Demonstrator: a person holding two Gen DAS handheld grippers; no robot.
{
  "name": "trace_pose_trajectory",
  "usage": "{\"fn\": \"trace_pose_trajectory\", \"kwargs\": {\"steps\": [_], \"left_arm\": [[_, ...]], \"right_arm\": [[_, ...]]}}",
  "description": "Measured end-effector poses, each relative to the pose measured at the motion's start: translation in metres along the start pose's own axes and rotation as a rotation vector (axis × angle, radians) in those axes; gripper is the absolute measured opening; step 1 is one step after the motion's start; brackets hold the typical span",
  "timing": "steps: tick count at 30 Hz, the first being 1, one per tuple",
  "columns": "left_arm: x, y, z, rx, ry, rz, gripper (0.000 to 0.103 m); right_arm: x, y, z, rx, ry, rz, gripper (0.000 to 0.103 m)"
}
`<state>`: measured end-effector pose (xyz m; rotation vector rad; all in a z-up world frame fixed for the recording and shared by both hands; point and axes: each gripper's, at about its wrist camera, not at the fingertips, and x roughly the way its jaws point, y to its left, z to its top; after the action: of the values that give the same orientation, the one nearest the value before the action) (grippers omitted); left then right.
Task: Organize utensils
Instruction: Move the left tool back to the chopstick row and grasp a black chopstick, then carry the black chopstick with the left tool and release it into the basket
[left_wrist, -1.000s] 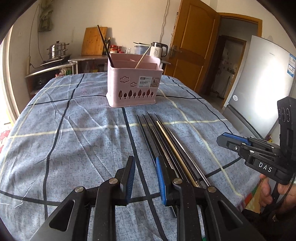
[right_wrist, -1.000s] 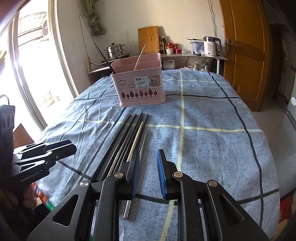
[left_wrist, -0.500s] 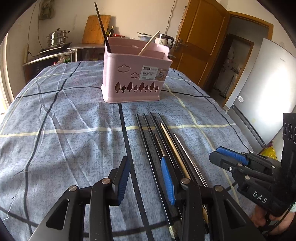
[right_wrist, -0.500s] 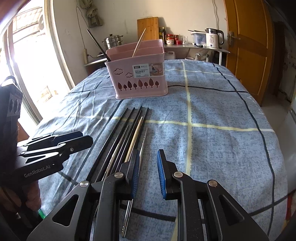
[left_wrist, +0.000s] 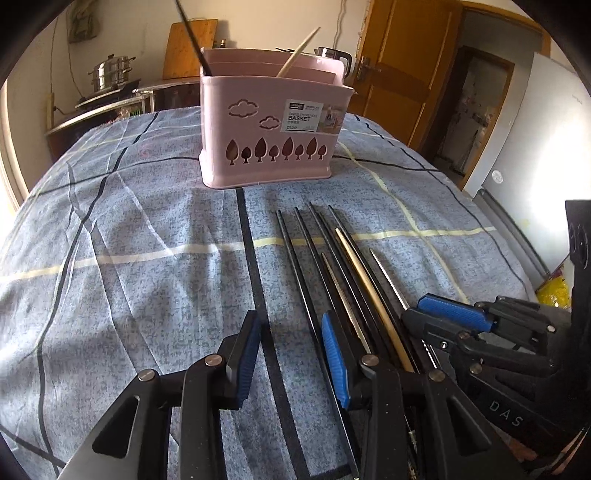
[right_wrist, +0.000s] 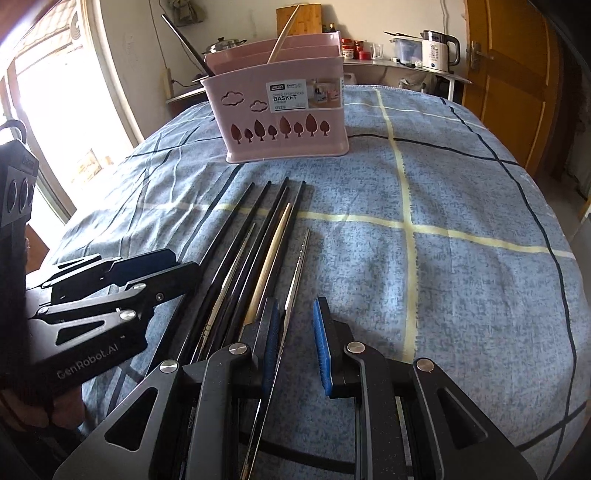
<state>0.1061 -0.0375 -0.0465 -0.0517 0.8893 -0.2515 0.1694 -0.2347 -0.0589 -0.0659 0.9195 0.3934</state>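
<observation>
Pink plastic basket (left_wrist: 269, 122) stood on the blue cloth (left_wrist: 122, 266) in the left wrist view, and it already held two chopsticks: a black stick (left_wrist: 192, 37) leaning at its left end and a pale stick (left_wrist: 297, 55) leaning toward its right. That much of the sorting looked done. Everything else was still on the cloth in front of the basket: a row of loose chopsticks (left_wrist: 332, 273), mostly black with a wooden one and two thin metal ones, lying side by side with their tips toward the basket. The left gripper (left_wrist: 291, 354) hung low at the near ends of the row, on its far-left side; its jaws had just been opening and stood moderately apart, with one black chopstick running beside its right pad and nothing pressed between the pads. The right gripper (left_wrist: 443, 317) showed at the other side of the row, its gap not readable from here

From the right wrist view, the basket (right_wrist: 284, 114) again showed its two sticks, and the row (right_wrist: 255, 251) lay untouched before it. The right gripper (right_wrist: 295, 343) was set narrowly open over the metal chopstick (right_wrist: 295, 280) farthest right of the row, which passed between the pads and close against the left one, though not visibly clamped. Most of the job, I judged, remained: every chopstick in the row had yet to be lifted into the basket
</observation>
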Motion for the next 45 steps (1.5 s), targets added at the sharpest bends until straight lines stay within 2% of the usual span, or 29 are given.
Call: {"fn": "trace_pose_trajectory", "kwargs": {"steps": [2, 4, 5, 13, 18, 26, 31, 32, 38, 40, 45], "left_arm": [[0.001, -0.003, 0.002, 0.017, 0.005, 0.002, 0.018], [0.001, -0.003, 0.002, 0.024, 0.012, 0.004, 0.007], [0.0, -0.002, 0.002, 0.024, 0.013, 0.01, 0.006], [-0.014, 0.033, -0.005, -0.08, 0.016, 0.067, 0.006], [-0.016, 0.046, -0.001, -0.123, 0.032, 0.066, 0.006], [0.007, 0.037, 0.034, -0.022, 0.065, 0.065, 0.008], [0.017, 0.028, 0.042, 0.056, 0.089, 0.129, 0.008], [0.022, 0.028, 0.041, 0.059, 0.13, 0.146, 0.009], [0.021, 0.026, 0.04, 0.078, 0.135, 0.14, 0.008], [0.021, 0.027, 0.04, 0.072, 0.138, 0.129, 0.005], [0.01, 0.034, 0.041, 0.025, 0.114, 0.076, 0.004]], "right_arm": [[0.0, -0.001, 0.0, 0.004, 0.001, -0.01, 0.012], [-0.002, -0.006, 0.0, 0.016, 0.003, -0.016, 0.011], [-0.003, -0.008, -0.001, 0.021, 0.002, -0.021, 0.011], [-0.009, -0.031, -0.003, 0.096, 0.011, -0.035, 0.011], [-0.006, -0.039, 0.004, 0.134, 0.026, -0.018, 0.011], [0.006, -0.041, 0.02, 0.136, 0.056, -0.021, 0.011], [0.012, -0.041, 0.027, 0.134, 0.074, -0.029, 0.011], [0.012, -0.041, 0.028, 0.138, 0.076, -0.028, 0.011], [0.015, -0.041, 0.029, 0.134, 0.086, -0.033, 0.007], [0.015, -0.041, 0.03, 0.128, 0.089, -0.031, 0.005], [0.006, -0.043, 0.032, 0.144, 0.063, -0.009, 0.005]]}}
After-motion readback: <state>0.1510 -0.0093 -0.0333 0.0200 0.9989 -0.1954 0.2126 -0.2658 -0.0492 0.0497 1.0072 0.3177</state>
